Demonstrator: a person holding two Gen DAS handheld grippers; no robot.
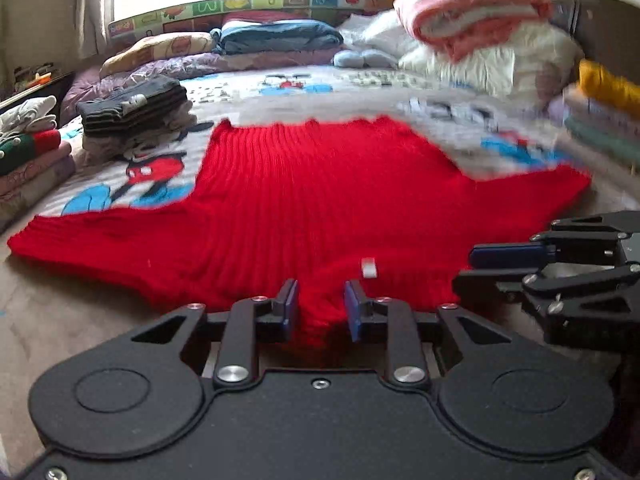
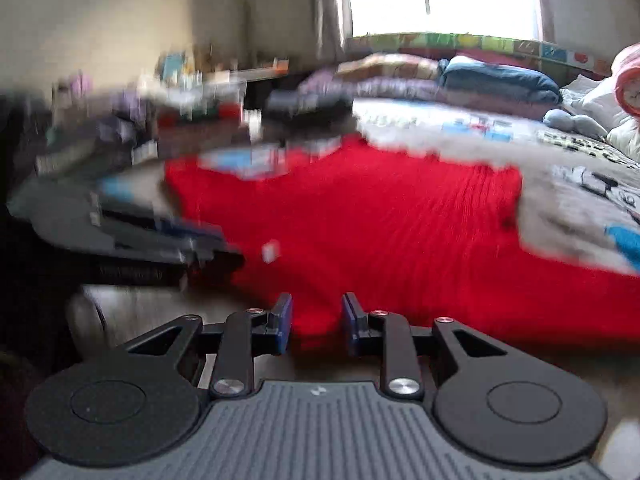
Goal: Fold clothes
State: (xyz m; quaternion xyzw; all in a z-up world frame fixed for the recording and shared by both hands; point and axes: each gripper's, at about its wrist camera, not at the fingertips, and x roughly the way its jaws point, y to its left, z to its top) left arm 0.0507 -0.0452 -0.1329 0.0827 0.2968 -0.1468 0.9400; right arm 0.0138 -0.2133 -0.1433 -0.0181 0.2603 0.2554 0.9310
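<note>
A red ribbed knit sweater (image 1: 312, 200) lies spread flat on the bed, sleeves out to left and right, with a small white tag (image 1: 368, 267) near its front edge. My left gripper (image 1: 321, 312) is shut on a bunched fold of that front edge. In the left wrist view my right gripper (image 1: 468, 268) comes in from the right at the same edge. The right wrist view is motion-blurred. In it, red sweater (image 2: 380, 232) fabric sits pinched between the blue pads of my right gripper (image 2: 316, 322). The left gripper (image 2: 208, 244) shows as a dark blur at left, beside the tag (image 2: 270, 250).
The bedspread (image 1: 360, 92) has a cartoon print. Folded clothes stand in stacks at the left (image 1: 132, 108), the far left (image 1: 32, 152) and the right edge (image 1: 600, 112). Pillows and a pink blanket (image 1: 472, 12) pile up at the back under the window.
</note>
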